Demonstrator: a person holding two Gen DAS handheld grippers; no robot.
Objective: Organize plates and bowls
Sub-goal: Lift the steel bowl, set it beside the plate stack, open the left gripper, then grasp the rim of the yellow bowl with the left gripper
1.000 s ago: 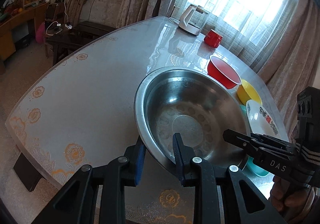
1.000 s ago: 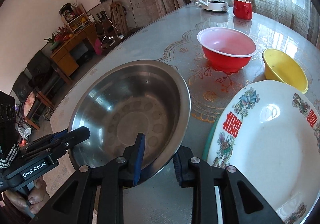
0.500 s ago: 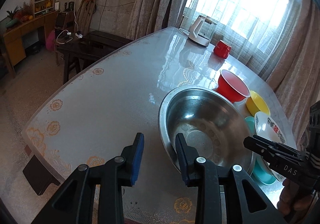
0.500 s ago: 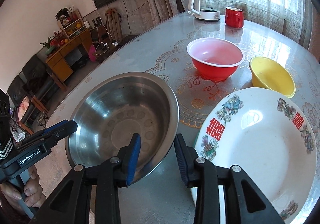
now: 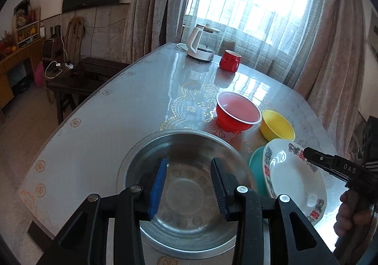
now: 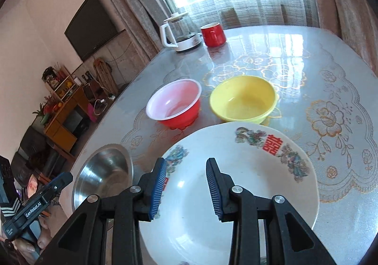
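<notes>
Your left tool point(image 5: 187, 181) hangs above the steel bowl point(image 5: 184, 194) with its two fingers parted a modest way. Nothing sits between them, and the pads touch nothing. Its jaws have just been opening. The steel bowl rests on the counter point(image 5: 113, 109) near the front edge, free of both tools.

Your right tool point(image 6: 185, 184) hovers over the white patterned plate point(image 6: 248, 194). Its fingers are also parted to a moderate gap, with nothing gripped and the plate's surface showing clear between them. Those jaws opened a little within the last second.

The white plate lies just to the right of the steel bowl, sitting on top of a teal plate point(image 5: 256, 163) whose rim peeks out on the bowl's side. Beyond them stand the red bowl point(image 6: 173, 105) and the yellow bowl point(image 6: 243, 99), side by side and close together. Farther back, near the curtain, a red mug point(image 6: 213, 34) sits beside a white kettle point(image 6: 180, 34).
</notes>
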